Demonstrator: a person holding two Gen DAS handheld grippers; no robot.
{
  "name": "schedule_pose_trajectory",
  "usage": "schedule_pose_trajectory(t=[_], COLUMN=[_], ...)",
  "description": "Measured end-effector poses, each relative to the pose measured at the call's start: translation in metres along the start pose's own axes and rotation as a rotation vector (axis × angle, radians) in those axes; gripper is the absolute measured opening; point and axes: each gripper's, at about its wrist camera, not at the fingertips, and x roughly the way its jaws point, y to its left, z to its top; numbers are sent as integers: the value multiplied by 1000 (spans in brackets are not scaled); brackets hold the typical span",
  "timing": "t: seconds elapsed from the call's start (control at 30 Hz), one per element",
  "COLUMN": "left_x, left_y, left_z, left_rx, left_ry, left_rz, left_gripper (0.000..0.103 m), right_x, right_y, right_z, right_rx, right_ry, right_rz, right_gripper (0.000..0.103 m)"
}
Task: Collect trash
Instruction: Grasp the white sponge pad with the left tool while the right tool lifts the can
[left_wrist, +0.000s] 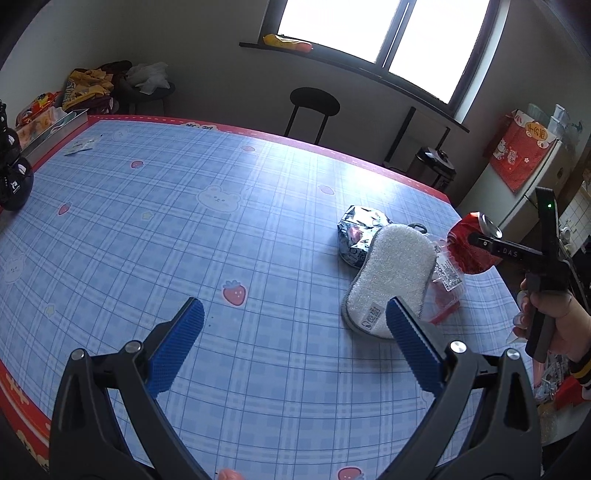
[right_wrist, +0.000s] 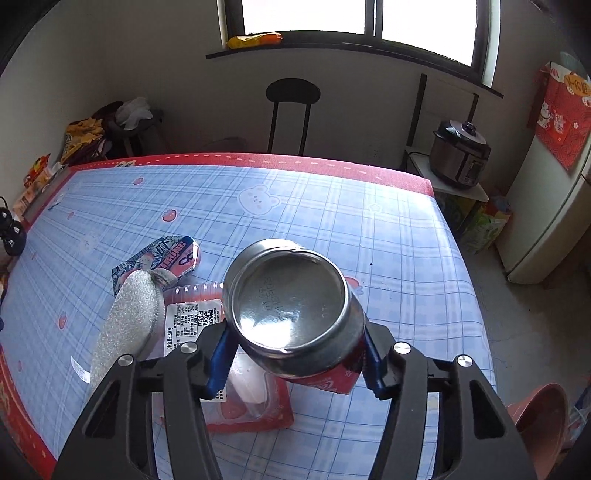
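A dented red drink can (right_wrist: 288, 299) sits tilted between the blue pads of my right gripper (right_wrist: 295, 332), which is shut on it, silver base toward the camera. In the left wrist view the same can (left_wrist: 469, 254) shows at the table's right edge, with a hand (left_wrist: 554, 317) on the gripper's handle. Beside it lie a white scrubbing sponge (left_wrist: 391, 273), a crumpled foil snack wrapper (left_wrist: 356, 232) and a clear plastic packet with a red label (left_wrist: 447, 291). My left gripper (left_wrist: 295, 325) hovers open over the tablecloth, left of the sponge, holding nothing.
The table (left_wrist: 184, 229) has a blue checked cloth with a red border. A metal tray (left_wrist: 55, 129) and dark objects (left_wrist: 14, 181) stand at its far left. Beyond it are a black stool (right_wrist: 291, 96), a rice cooker (right_wrist: 460, 155), a fridge (right_wrist: 546, 221) and a pink basin (right_wrist: 543, 417).
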Motion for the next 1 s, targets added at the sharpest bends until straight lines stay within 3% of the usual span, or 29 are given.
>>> schedule_pose_trajectory(t=[0.03, 0.07, 0.27, 0.5, 0.63, 0.8, 1.0], left_x=[1, 2, 13, 39, 63, 97, 131], left_y=[-3, -8, -40, -87, -111, -130, -139], left_z=[0, 0, -1, -7, -11, -10, -15], left_rx=[7, 18, 90, 202, 287, 363, 462], left_ry=[2, 4, 20, 69, 90, 116, 148], left_rz=[-4, -7, -44, -94, -80, -31, 92], left_gripper=[97, 97, 97, 97, 97, 97, 94], right_x=[-6, -11, -50, -91, -105, -118, -129], right_y=[-1, -3, -18, -36, -45, -57, -68], right_z=[-1, -2, -23, -53, -69, -84, -92], right_rx=[3, 9, 106, 238, 273, 295, 313], right_ry=[-8, -14, -59, -108, -105, -100, -105], right_rz=[-6, -17, 0, 18, 11, -6, -15], right_gripper=[49, 32, 18, 14, 10, 9, 9])
